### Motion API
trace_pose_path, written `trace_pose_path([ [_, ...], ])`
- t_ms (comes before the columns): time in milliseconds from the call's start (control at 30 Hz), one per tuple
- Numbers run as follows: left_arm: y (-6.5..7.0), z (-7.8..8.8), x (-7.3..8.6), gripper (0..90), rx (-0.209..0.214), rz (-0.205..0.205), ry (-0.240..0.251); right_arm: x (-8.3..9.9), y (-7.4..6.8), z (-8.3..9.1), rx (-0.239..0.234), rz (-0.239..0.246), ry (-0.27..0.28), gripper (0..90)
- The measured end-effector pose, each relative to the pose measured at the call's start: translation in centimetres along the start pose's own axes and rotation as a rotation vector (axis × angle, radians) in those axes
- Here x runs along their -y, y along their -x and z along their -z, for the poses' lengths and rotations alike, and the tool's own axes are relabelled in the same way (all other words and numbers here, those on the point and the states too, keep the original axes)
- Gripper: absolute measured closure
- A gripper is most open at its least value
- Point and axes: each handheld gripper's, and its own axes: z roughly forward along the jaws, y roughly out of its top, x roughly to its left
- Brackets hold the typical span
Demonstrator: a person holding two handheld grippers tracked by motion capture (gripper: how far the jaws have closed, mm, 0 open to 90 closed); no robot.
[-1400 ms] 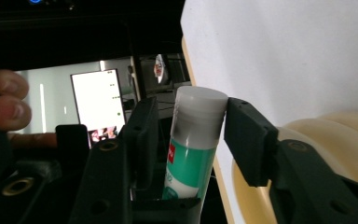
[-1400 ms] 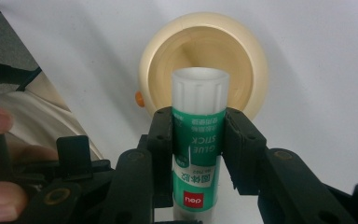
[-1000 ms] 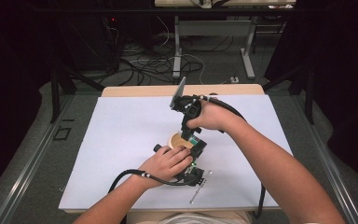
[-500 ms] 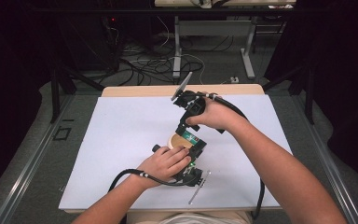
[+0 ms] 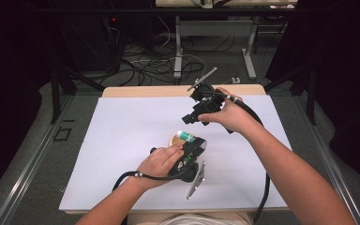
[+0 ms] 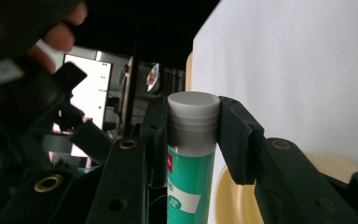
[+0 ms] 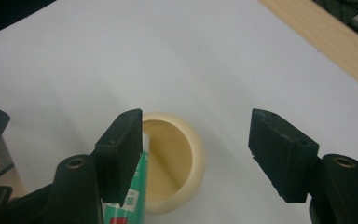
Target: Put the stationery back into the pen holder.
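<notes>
Glue stick (image 6: pixel 192 154), capped, sits clamped in the left gripper (image 5: pixel 193 146) above a cream bowl (image 7: pixel 177 161). Beyond it, the right gripper (image 7: pixel 196 158) has just been opening, jaws empty. Next likely: regrasp the white cap (image 6: pixel 193 109).

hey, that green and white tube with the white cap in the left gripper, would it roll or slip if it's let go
The green and white capped tube is round, so it would probably roll on the flat white table sheet. It looks stiff and light. The left gripper clamps its smooth cap, so slipping seems possible.
</notes>
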Motion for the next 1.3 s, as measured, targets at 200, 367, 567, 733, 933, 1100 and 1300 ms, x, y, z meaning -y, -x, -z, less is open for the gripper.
trace_pose_path([
  [200,-1.3,0.3,1.0,65.0,0.025,0.2,0.033,1.2,0.7,0.9,0.063,-0.002,0.062,29.5],
  [367,-2.3,0.4,1.8,65.0,0.025,0.321,0.044,2.1,1.1,1.5,0.102,0.011,0.109,26.4],
  [567,-3.2,0.5,2.6,65.0,0.04,0.443,0.066,3.2,1.3,2.3,0.135,0.019,0.166,23.8],
  [733,-4.0,0.5,3.7,65.0,0.061,0.614,0.086,4.1,1.6,2.8,0.163,0.0,0.18,23.4],
  [933,-5.1,0.3,5.1,65.0,0.091,0.838,0.127,5.3,1.8,2.9,0.182,0.013,0.172,22.8],
  [1100,-5.4,0.2,6.4,65.1,0.117,1.011,0.147,6.5,2.1,2.5,0.175,-0.01,0.201,19.4],
  [1300,-4.9,-0.2,8.0,65.0,0.135,1.167,0.155,7.7,1.8,2.6,0.186,-0.012,0.249,15.3],
])
